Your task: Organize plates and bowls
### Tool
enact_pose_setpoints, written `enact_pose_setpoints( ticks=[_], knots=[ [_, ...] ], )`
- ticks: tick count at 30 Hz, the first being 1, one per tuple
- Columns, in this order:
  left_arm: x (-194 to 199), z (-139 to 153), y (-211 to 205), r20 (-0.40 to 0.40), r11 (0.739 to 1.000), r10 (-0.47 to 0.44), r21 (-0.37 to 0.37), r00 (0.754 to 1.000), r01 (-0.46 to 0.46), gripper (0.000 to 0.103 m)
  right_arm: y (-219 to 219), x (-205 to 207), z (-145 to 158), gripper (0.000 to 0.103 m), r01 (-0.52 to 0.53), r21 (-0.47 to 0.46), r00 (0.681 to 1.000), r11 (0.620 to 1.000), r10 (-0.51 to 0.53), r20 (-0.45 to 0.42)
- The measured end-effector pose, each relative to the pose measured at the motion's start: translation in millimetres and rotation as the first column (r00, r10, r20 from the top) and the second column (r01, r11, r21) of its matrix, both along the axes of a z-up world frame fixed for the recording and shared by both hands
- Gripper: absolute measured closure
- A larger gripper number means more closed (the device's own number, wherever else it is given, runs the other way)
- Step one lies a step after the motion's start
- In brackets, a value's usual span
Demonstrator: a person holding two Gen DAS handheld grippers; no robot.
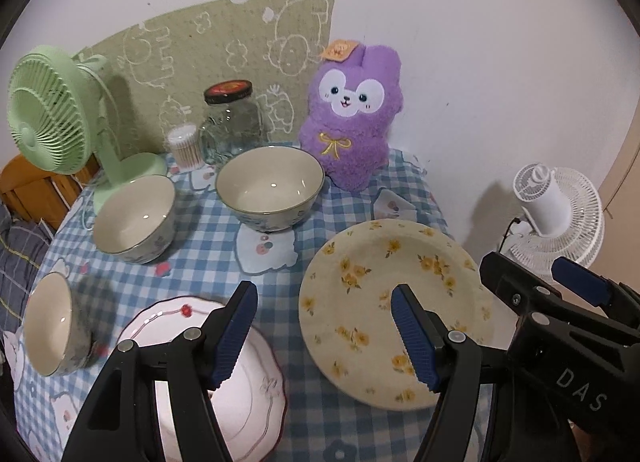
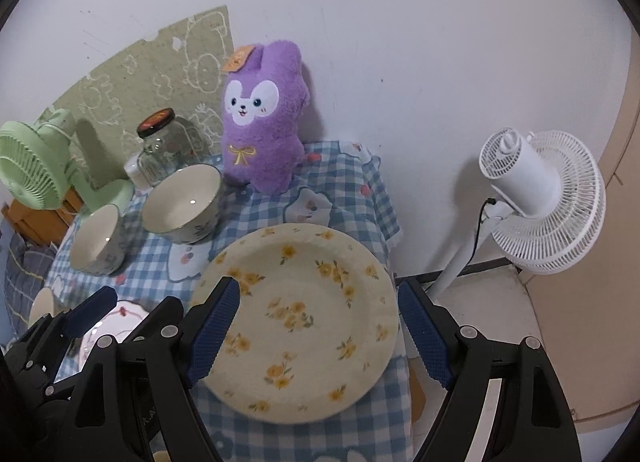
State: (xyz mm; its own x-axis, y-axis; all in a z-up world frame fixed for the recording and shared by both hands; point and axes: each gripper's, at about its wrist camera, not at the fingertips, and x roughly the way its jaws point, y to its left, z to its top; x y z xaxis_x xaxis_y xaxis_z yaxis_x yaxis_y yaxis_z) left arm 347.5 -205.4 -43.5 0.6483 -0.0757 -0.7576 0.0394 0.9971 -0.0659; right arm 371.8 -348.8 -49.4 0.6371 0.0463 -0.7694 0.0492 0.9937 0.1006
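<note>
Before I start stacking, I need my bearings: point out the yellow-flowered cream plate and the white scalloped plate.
yellow-flowered cream plate (image 2: 296, 318): right wrist view, its centre.
white scalloped plate (image 1: 256, 394): left wrist view, inner surface.

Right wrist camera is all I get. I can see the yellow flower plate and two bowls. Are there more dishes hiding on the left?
Observer: Yes. A third, smaller bowl sits near the table's left edge, in front of the other two.
Operator: What's the pinkish-white thing at my bottom left?
Observer: That's a white plate with a wavy dark-red rim and a small red flower painted on it.
Operator: And the little white thing by the jar?
Observer: It's a clear tub of cotton swabs, standing right beside the glass jar.
</note>
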Motion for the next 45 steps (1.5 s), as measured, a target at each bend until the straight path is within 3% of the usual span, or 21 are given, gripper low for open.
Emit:
enact_pose_setpoints(
  ticks=[17,24,31,38,45],
  knots=[
    [48,-61,-20,-0.105,1.0,0.013,0.014,0.994,-0.011,0.032,-19,48,-68,0.019,0.018,0.008,0.994,1.0,-0.017,-0.105],
    [58,-78,-27,-0.126,0.998,0.015,0.058,0.992,-0.007,0.032,-23,57,-88,0.019,0.021,0.009,0.989,1.0,-0.019,-0.146],
    [67,-91,-24,-0.167,0.999,0.013,0.047,0.986,-0.006,0.032,-22,65,-100,0.019,0.01,-0.012,0.986,1.0,-0.012,-0.168],
    [71,-99,-28,-0.173,0.996,0.011,0.09,0.985,0.005,0.034,-25,68,-111,0.02,0.019,0.018,0.979,1.0,-0.015,-0.204],
    [73,-99,-30,-0.179,0.996,0.012,0.094,0.984,0.005,0.035,-26,70,-111,0.026,0.034,0.002,0.975,0.999,-0.033,-0.219]
  ],
)
